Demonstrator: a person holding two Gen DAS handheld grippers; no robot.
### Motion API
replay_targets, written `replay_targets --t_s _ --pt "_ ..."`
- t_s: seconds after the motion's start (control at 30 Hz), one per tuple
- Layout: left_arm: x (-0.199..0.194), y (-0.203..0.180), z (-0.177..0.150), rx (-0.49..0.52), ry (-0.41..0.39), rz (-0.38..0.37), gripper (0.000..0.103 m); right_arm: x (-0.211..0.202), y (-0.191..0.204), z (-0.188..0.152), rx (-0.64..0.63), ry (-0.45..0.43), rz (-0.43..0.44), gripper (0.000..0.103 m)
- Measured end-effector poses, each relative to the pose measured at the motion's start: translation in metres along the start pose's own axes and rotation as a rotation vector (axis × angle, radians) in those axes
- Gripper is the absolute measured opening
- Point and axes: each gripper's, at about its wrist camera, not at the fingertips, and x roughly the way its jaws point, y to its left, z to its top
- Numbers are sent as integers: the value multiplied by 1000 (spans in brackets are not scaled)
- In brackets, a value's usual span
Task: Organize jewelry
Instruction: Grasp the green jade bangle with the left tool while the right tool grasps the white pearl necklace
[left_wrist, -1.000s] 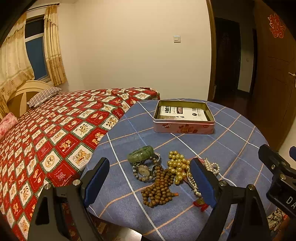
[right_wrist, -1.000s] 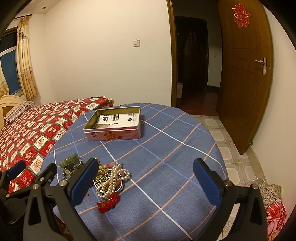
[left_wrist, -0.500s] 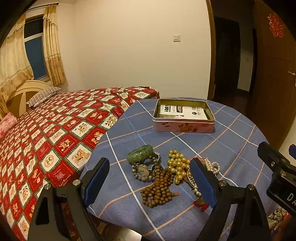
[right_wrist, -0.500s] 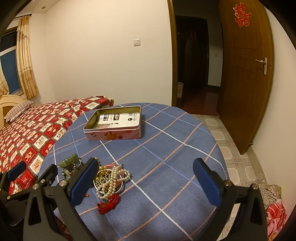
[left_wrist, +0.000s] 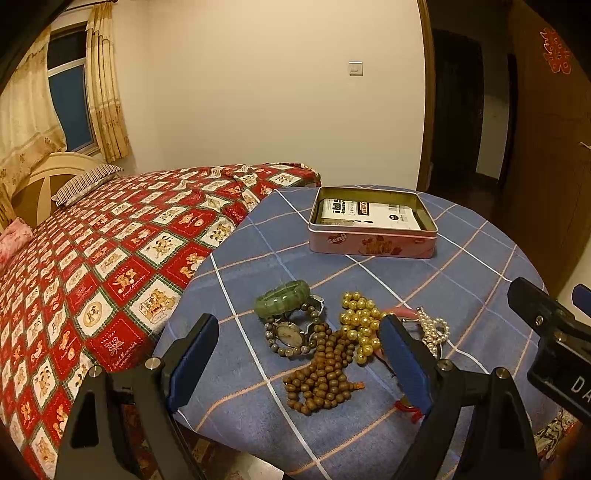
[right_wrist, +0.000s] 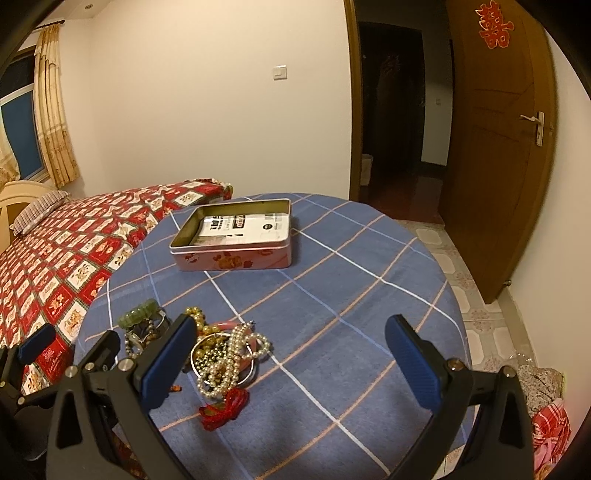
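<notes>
A heap of jewelry lies near the front of a round table with a blue checked cloth (left_wrist: 461, 280): a green bangle (left_wrist: 282, 297), a watch (left_wrist: 290, 332), brown wooden beads (left_wrist: 321, 376), gold beads (left_wrist: 360, 325) and white pearls (right_wrist: 229, 354) over a pink bangle (right_wrist: 221, 326). An open pink tin (left_wrist: 373, 225) (right_wrist: 236, 236) with a printed card inside stands farther back. My left gripper (left_wrist: 299, 362) hangs open just in front of the heap, nothing between its fingers. My right gripper (right_wrist: 288, 362) is open too, with the pearls near its left finger.
A bed with a red patterned cover (left_wrist: 110, 251) runs along the table's left side. An open wooden door (right_wrist: 495, 147) and a dark doorway (right_wrist: 391, 110) are at the right, with tiled floor (right_wrist: 480, 295) below. A red tassel (right_wrist: 221, 408) lies by the pearls.
Both views shift only slightly; the grippers stay open and the jewelry and tin have not moved.
</notes>
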Motion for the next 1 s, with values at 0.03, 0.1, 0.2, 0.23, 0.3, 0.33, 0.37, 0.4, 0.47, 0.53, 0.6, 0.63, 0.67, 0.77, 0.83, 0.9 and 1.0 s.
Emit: replay_targets --t_s 0.03,0.1,0.2,0.23,0.3,0.33,0.37,0.4,0.47,0.53,0.6,0.63,0.67,0.77,0.83,0.9,1.0 --pt "1 0 0 0 2 -1 89 1 1 0 0 2 0 103" --pt "4 1 -1 4 4 -1 89 4 1 1 0 6 2 103" --pt "9 3 -2 21 2 -1 89 9 0 1 -3 16 9 103" --pt "11 6 -3 22 6 -2 89 12 -1 1 -3 21 20 103" --pt "17 14 -4 18 22 -11 89 19 -6 0 3 32 50 103" --pt "21 20 -6 11 32 -14 88 22 -9 -1 6 39 56 98" --pt "25 26 -8 2 38 -15 88 27 -14 -3 10 47 60 93" --pt "27 30 -9 -5 43 -18 88 31 -16 -5 13 55 64 84" --pt "33 40 -13 -17 52 -32 88 42 -22 -10 26 102 101 74" --pt "37 46 -15 -20 55 -46 88 48 -24 -14 48 141 144 68" --pt "40 49 -17 -29 58 -53 88 54 -19 -18 53 171 212 65" --pt "43 51 -17 -36 61 -57 88 54 -16 -19 44 179 235 60" --pt "44 53 -17 -42 65 -64 88 57 -8 -20 21 193 258 57" --pt "48 53 -15 -37 63 -77 88 64 7 -23 -21 224 286 54" --pt "50 52 -14 -24 58 -83 88 72 14 -25 -33 251 309 49" --pt "53 53 -12 -19 59 -88 88 81 20 -27 -53 273 306 41" --pt "59 54 -8 -14 63 -88 88 94 25 -30 -69 308 289 28"
